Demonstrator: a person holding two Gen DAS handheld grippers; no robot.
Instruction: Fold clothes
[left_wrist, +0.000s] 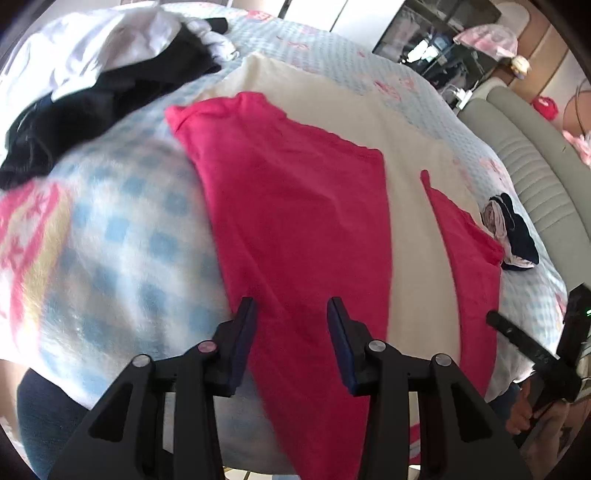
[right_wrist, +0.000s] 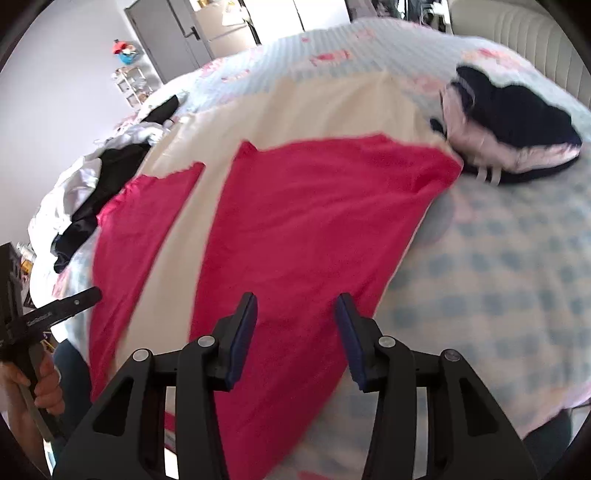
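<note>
A pink garment lies spread over a cream cloth (left_wrist: 410, 177) on the bed, its two legs splayed apart. In the left wrist view my left gripper (left_wrist: 291, 306) is open above the left leg (left_wrist: 288, 206); the right leg (left_wrist: 469, 243) lies further right. In the right wrist view my right gripper (right_wrist: 297, 301) is open above the right leg (right_wrist: 317, 206); the left leg (right_wrist: 133, 229) lies to its left. Neither gripper holds anything. The right gripper's finger shows at the left view's edge (left_wrist: 517, 332), and the left gripper's finger shows in the right view (right_wrist: 66, 302).
A blue-checked blanket (left_wrist: 122, 243) covers the bed. A pile of black and white clothes (left_wrist: 92, 81) sits at its left side, also in the right wrist view (right_wrist: 96, 184). A folded dark and pale bundle (right_wrist: 517, 122) lies by the grey headboard (left_wrist: 532, 173).
</note>
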